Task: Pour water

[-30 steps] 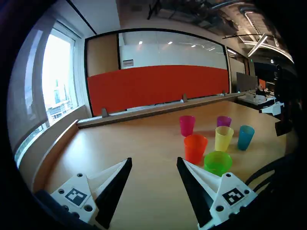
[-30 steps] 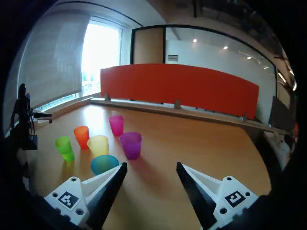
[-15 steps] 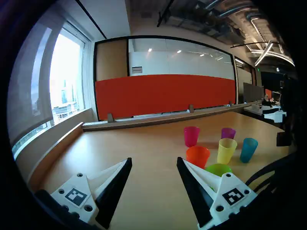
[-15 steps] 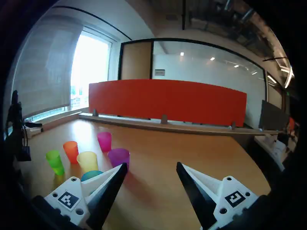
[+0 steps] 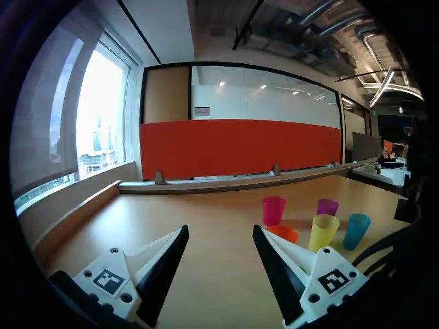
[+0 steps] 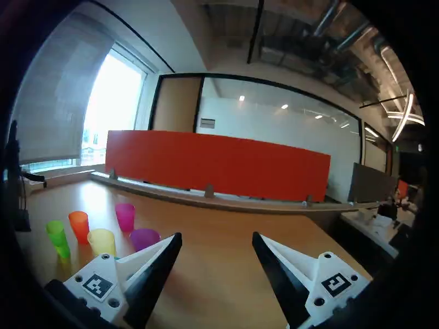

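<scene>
Cups sat lower in both views than a second earlier, with more ceiling above. My left tool (image 5: 219,227) gaped wide and held nothing. Beyond its right finger, on the tabletop (image 5: 208,214), stood the pink cup (image 5: 273,210), the orange cup (image 5: 283,233) half hidden by that finger, the yellow cup (image 5: 322,232), purple cup (image 5: 327,206) and teal cup (image 5: 356,231), all upright, translucent. My right tool (image 6: 217,236) was equally spread and empty, with the green cup (image 6: 57,238) far left in its view.
</scene>
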`<state>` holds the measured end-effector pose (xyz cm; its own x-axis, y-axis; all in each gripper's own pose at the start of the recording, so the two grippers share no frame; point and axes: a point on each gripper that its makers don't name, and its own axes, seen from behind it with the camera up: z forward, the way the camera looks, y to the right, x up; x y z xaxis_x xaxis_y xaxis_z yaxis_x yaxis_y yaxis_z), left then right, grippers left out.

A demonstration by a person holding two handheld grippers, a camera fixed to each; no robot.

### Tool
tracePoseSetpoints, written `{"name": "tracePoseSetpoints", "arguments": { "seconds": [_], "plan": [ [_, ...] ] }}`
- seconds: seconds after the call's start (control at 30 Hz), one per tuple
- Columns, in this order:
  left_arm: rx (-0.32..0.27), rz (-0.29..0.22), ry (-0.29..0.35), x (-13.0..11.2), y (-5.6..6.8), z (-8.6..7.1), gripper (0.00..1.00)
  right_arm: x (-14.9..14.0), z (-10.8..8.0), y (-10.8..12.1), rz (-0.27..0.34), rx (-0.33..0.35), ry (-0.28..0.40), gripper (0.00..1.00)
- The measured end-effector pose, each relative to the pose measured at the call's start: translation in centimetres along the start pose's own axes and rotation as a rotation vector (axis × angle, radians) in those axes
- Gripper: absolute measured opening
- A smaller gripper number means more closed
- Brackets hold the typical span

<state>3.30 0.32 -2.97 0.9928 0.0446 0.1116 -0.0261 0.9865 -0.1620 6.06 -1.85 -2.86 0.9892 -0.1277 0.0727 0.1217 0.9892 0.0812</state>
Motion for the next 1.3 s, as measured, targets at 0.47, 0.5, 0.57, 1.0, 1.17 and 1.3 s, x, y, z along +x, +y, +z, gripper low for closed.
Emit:
{"name": "tracePoseSetpoints", "arguments": {
  "seconds": [0.47,0.5,0.57,1.0,1.17,1.3],
  "plan": [
    [0.077,0.001,0.076,0.6,-0.3,0.3,0.86,0.0,0.2,2.2,0.046,-0.092,0.030,0.99],
    [0.081,0.005,0.080,0.7,-0.3,0.3,0.86,-0.1,0.2,2.4,0.056,-0.096,0.029,0.99],
    [0.088,0.016,0.089,0.8,-0.3,0.3,0.86,-0.2,0.2,2.6,0.077,-0.102,0.025,0.99],
    [0.134,0.003,0.130,0.2,-0.4,0.5,0.86,1.4,-0.6,5.1,0.178,-0.157,0.071,0.99],
    [0.150,0.016,0.150,0.3,-0.5,0.5,0.86,1.2,-0.7,5.6,0.178,-0.180,0.064,0.99],
    [0.161,0.025,0.153,0.1,-0.5,0.7,0.86,1.2,-0.7,5.2,0.165,-0.178,0.064,0.99]
  ]
}}
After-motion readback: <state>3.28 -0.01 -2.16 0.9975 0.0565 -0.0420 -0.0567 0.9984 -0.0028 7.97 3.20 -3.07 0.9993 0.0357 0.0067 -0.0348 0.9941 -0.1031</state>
